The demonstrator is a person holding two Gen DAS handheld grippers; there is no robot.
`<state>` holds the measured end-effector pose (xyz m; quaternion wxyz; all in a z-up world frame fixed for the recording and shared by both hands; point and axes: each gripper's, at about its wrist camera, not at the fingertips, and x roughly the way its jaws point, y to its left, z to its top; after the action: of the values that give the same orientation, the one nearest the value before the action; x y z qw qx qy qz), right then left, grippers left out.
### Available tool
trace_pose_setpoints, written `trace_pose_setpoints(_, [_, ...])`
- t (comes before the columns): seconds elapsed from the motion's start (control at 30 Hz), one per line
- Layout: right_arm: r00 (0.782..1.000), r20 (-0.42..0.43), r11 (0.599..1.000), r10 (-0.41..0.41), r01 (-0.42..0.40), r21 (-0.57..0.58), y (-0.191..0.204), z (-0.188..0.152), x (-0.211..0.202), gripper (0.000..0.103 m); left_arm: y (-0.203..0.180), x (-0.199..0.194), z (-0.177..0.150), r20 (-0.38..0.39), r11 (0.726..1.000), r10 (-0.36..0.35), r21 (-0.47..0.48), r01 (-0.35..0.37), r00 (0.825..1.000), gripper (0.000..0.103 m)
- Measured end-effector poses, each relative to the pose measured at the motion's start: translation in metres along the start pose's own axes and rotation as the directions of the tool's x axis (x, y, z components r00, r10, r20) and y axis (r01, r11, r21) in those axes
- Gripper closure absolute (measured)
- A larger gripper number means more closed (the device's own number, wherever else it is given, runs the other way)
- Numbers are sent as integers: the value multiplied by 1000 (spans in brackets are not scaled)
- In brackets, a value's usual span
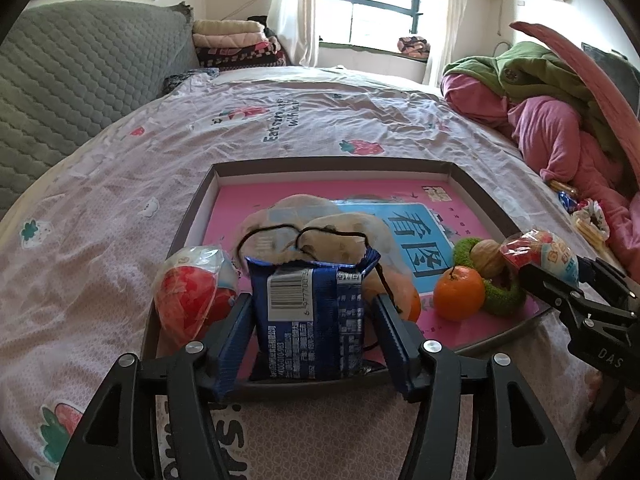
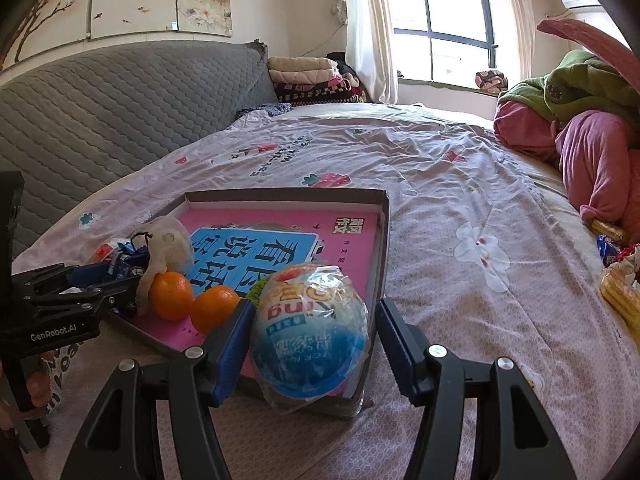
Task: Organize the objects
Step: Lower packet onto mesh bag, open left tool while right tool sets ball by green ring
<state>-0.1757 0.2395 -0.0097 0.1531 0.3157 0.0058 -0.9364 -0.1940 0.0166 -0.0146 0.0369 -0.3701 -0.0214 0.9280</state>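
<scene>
The shallow cardboard box (image 1: 192, 216) lies on the bed (image 1: 120, 184), its floor covered by a pink book, and most of the things are already inside it. The left tool (image 1: 310, 334) straddles a blue snack packet (image 1: 310, 320) standing upright at the near edge of the box — the packet sits between the blue pads with a sliver of daylight on each side, so the jaws stand moderately wide and do not appear to press on it. A red-and-white wrapped egg toy (image 1: 188, 292) rests just left of the packet, and a pale pouch with a black cord (image 1: 316, 232) lies behind it.

The right tool (image 2: 314, 332) brackets a second wrapped egg toy (image 2: 310, 332), blue-bottomed, perched at the near right corner of the box. Its left pad is at the wrapper; the right pad stands clear, so this one too looks released rather than gripped. Two oranges (image 2: 172, 296) lie just to its left.

Each tool's thing lies straight ahead along its fingers, long axis upright, so the likely next move is a straight pull-back — any sideways drift could tip packet or egg.
</scene>
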Motion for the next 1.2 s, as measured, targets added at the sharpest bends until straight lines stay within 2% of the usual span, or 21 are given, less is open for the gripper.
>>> trace_pose_setpoints(0.23, [1000, 9, 1000, 8, -8, 5, -1, 1, -2, 41, 1, -3, 2, 8, 1000, -4, -8, 4, 1000, 39])
trace_pose_setpoints(0.57, [999, 43, 1000, 12, -12, -3, 2, 4, -9, 37, -6, -23, 11, 64, 1000, -23, -3, 23, 998, 29])
trace_pose_setpoints(1.2, [994, 107, 1000, -9, 12, -27, 8, 12, -28, 37, -20, -53, 21, 130, 999, -32, 21, 30, 991, 25])
